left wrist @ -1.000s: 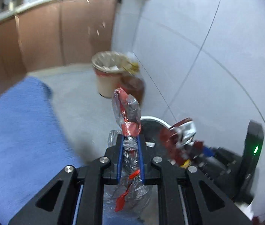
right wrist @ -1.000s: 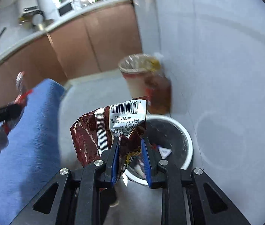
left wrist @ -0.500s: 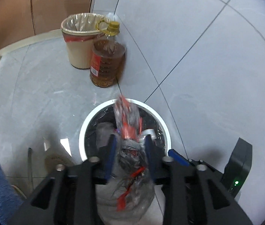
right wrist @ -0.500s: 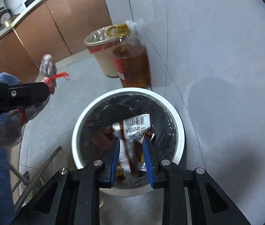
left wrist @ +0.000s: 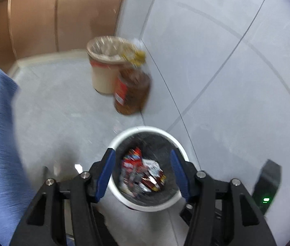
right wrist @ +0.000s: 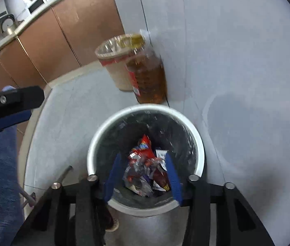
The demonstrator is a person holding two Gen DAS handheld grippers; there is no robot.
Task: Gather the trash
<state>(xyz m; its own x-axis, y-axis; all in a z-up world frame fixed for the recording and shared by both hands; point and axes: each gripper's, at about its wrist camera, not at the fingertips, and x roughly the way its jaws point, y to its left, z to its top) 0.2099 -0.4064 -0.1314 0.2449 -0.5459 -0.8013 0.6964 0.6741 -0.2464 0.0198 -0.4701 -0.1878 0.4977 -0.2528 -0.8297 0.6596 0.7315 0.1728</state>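
- Our left gripper (left wrist: 142,176) hung over the white-rimmed bin (left wrist: 124,141), jaws opening and nothing between them.
- Our right gripper (right wrist: 142,176) hung over the same bin (right wrist: 95,141), jaws also opening and empty.
- The wrappers (right wrist: 145,170) lay crumpled at the bottom of the bin, straight below both grippers; we could make out no long axis in the heap.
- We judged neither hand clearly nearer; both were over the bin's mouth.
- The bin stood on the floor (left wrist: 63,106) near the tiled wall (right wrist: 247,61), with an oil bottle (right wrist: 149,78) just behind its far rim and a lined bucket (right wrist: 112,61) beside that.
- Open floor lay to the left, the likeliest way out in our judgement.
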